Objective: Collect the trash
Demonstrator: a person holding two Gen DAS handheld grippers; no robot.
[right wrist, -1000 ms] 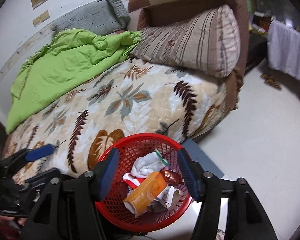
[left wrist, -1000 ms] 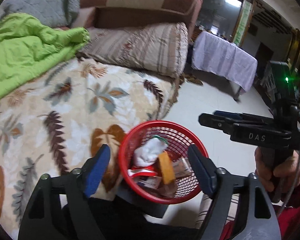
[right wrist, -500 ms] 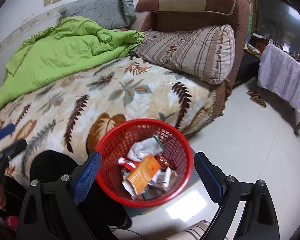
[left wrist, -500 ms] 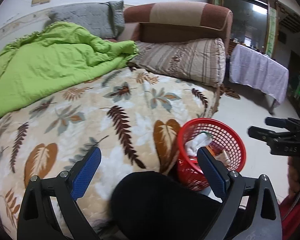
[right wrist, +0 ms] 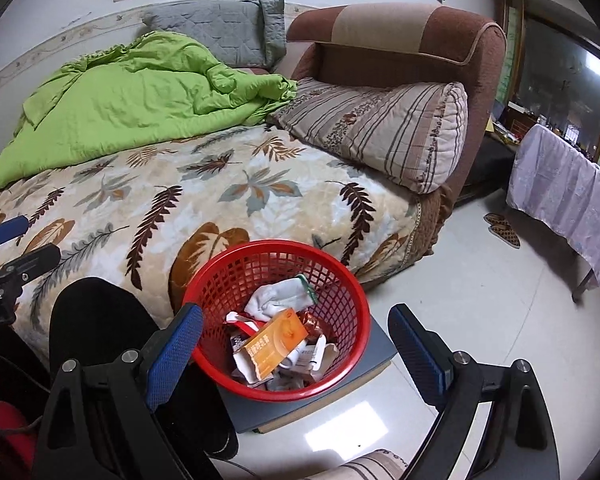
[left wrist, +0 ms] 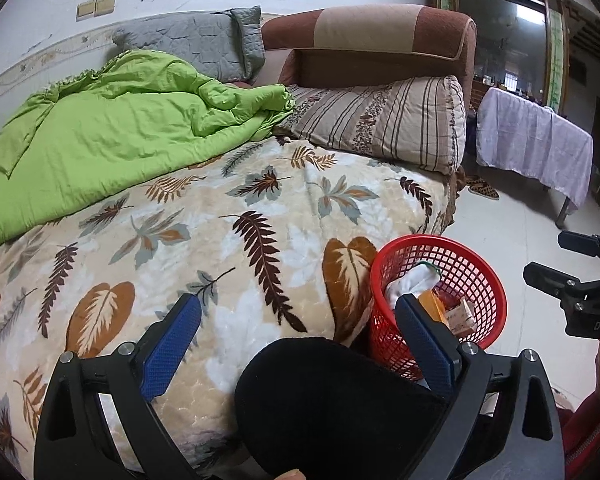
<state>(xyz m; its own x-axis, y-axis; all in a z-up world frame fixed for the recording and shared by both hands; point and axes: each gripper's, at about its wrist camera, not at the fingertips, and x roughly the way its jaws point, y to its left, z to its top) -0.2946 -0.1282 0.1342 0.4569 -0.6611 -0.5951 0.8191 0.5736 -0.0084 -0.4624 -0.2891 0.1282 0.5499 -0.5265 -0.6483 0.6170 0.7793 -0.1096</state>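
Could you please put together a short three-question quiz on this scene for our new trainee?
1. True or false: the red basket stands on the leaf-pattern blanket.
2. Which item lies on top of the trash in the basket? A) orange box B) green bottle C) blue cup
3. Fill in: the left tool and the right tool both have their jaws ____, with nothing held between them.

Key:
1. False; it stands on a grey platform on the floor beside the bed.
2. A
3. open
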